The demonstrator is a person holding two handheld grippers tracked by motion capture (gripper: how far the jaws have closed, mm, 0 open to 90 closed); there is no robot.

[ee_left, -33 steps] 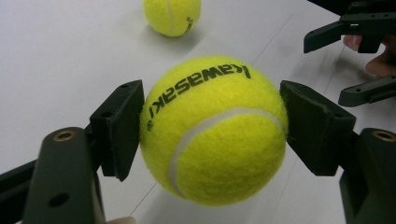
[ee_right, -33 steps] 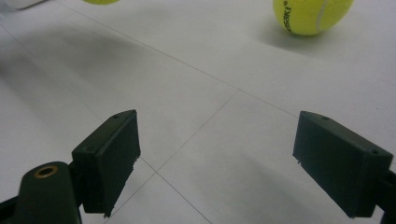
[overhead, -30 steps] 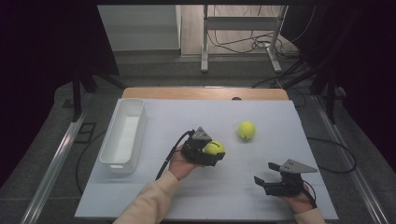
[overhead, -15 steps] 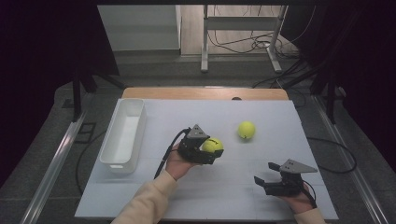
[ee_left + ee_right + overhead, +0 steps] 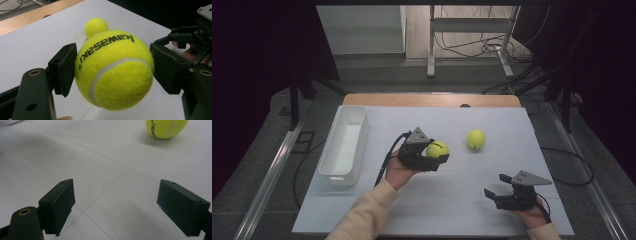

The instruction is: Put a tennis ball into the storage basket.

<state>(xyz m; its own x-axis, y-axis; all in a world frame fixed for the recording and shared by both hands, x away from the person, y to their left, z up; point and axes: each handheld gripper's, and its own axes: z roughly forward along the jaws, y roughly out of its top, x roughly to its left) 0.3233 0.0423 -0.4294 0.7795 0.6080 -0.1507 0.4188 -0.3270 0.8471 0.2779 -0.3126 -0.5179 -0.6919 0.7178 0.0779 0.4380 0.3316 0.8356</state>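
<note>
Your left gripper [image 5: 432,159] is closed on a tennis ball [image 5: 437,149]; in the left gripper view the two pads press the ball [image 5: 113,70] from both sides, and it hangs above the white table [image 5: 422,210], not touching it. The white bin [image 5: 343,146] lies to the left of this gripper, near it, with its long side running away from you, so I judge the coming move goes sideways to the left. Your right gripper [image 5: 499,196] rests low at the near right with its jaws apart and nothing between them. The second ball [image 5: 476,139] lies on the table, beyond and left of it.
</note>
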